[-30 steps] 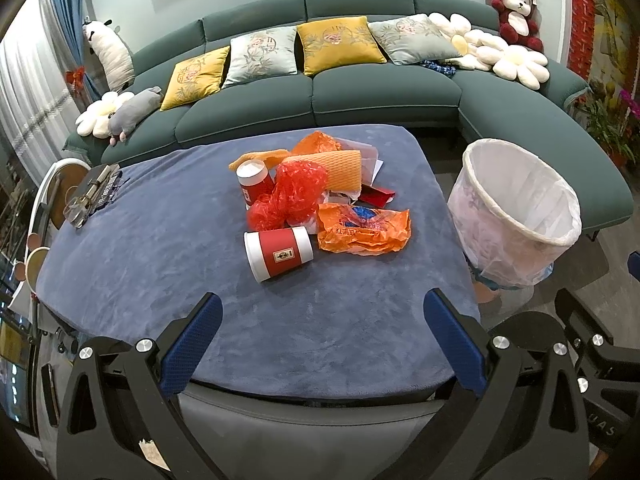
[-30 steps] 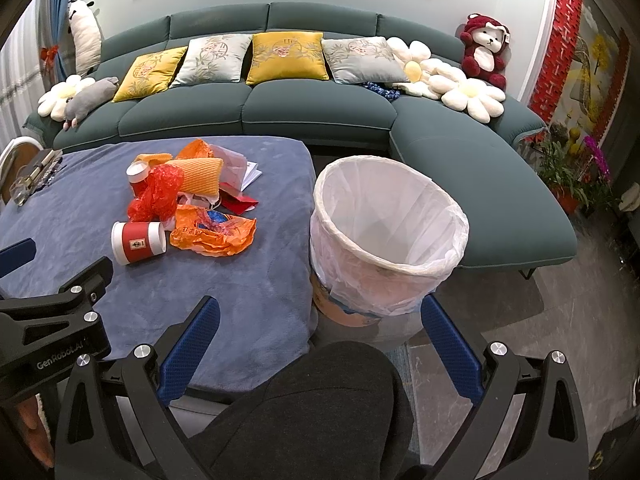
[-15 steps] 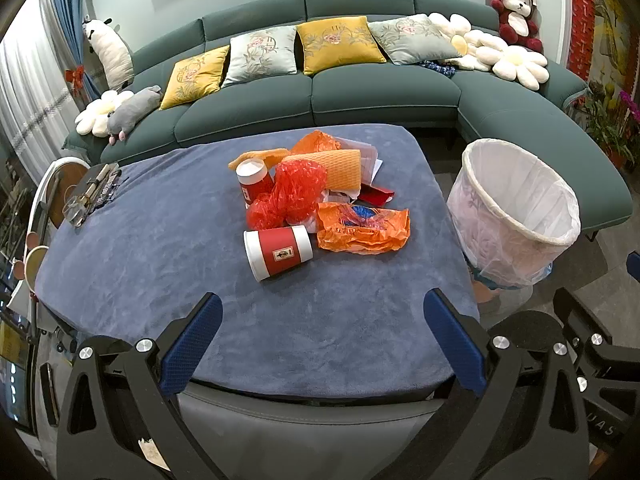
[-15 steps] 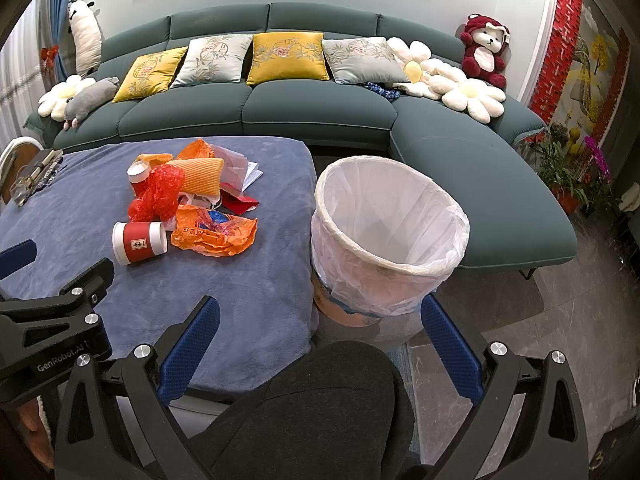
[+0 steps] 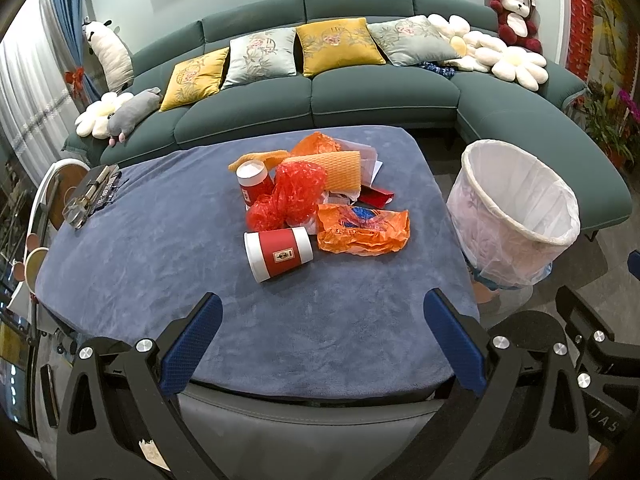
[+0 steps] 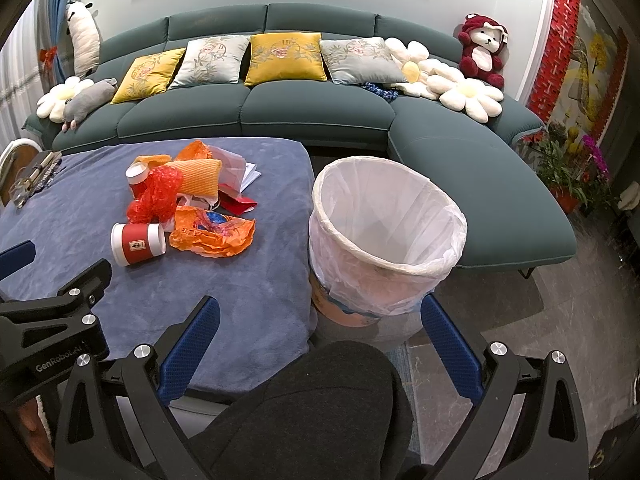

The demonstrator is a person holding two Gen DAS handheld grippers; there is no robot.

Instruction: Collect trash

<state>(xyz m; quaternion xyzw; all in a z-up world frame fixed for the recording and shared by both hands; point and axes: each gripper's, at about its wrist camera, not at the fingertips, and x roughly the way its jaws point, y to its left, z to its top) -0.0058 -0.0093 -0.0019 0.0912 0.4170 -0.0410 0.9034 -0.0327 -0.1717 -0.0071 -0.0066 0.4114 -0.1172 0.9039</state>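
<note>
A pile of trash lies mid-table on the blue cloth [image 5: 160,264]: a red paper cup on its side [image 5: 279,253], an upright red cup [image 5: 252,182], a red plastic bag [image 5: 292,196], an orange plastic bag [image 5: 362,230], orange foam netting [image 5: 340,168] and white paper. The white-lined bin [image 5: 516,216] stands on the floor right of the table; it also shows in the right wrist view [image 6: 384,236]. My left gripper [image 5: 322,336] is open and empty near the table's front edge. My right gripper [image 6: 320,340] is open and empty, in front of the bin.
A teal sofa [image 5: 384,92] with cushions and plush toys curves behind and to the right. Keys and small items [image 5: 90,196] lie at the table's left edge. My knee [image 6: 320,412] sits under the right gripper. Potted flowers [image 6: 568,168] stand far right.
Both views have shifted very slightly; the grippers stay open and nothing on the table has moved.
</note>
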